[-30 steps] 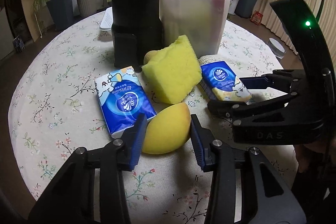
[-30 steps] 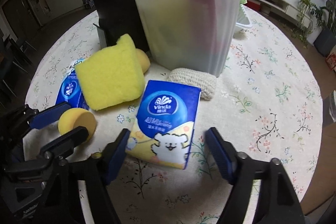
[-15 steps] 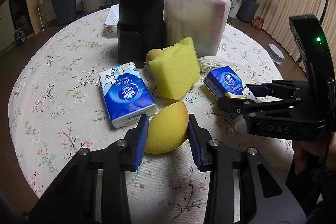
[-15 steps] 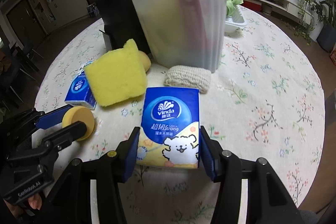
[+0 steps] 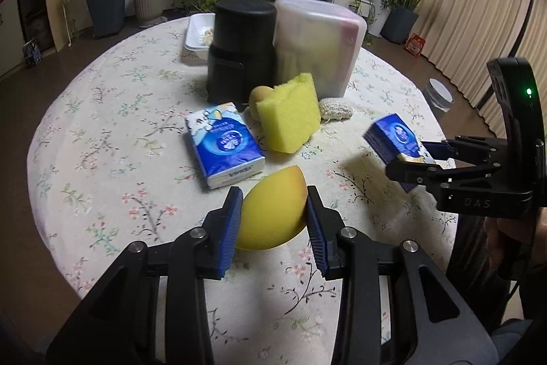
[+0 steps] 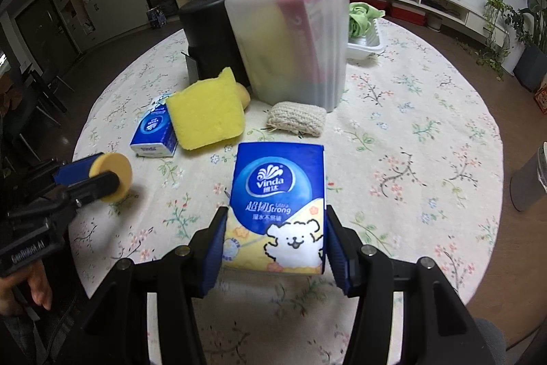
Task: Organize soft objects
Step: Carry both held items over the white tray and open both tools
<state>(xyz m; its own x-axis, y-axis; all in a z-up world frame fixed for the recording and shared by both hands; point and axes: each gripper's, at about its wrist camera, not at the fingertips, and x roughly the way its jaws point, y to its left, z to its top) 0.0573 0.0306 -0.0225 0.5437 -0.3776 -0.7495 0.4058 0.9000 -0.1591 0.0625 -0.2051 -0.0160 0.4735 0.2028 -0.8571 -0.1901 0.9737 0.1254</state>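
Note:
My left gripper (image 5: 273, 221) is shut on a yellow egg-shaped sponge (image 5: 271, 211), lifted off the floral tablecloth; it also shows in the right wrist view (image 6: 114, 175). My right gripper (image 6: 275, 248) is shut on a blue Vinda tissue pack (image 6: 277, 204), held above the table; it shows in the left wrist view (image 5: 393, 139). A second tissue pack (image 5: 224, 147), a yellow block sponge (image 5: 290, 117), a small tan ball (image 5: 258, 96) and a knitted beige pad (image 6: 295, 122) lie on the table.
A translucent bin (image 5: 318, 45) holding soft items and a black container (image 5: 244, 50) stand at the back middle. A white tray (image 6: 365, 40) with a green cloth sits behind them. Potted plants and curtains surround the round table (image 5: 102, 125).
Both grippers closed on their objects and lifted them: the left raised the egg sponge, the right raised the tissue pack off the table and drew back.

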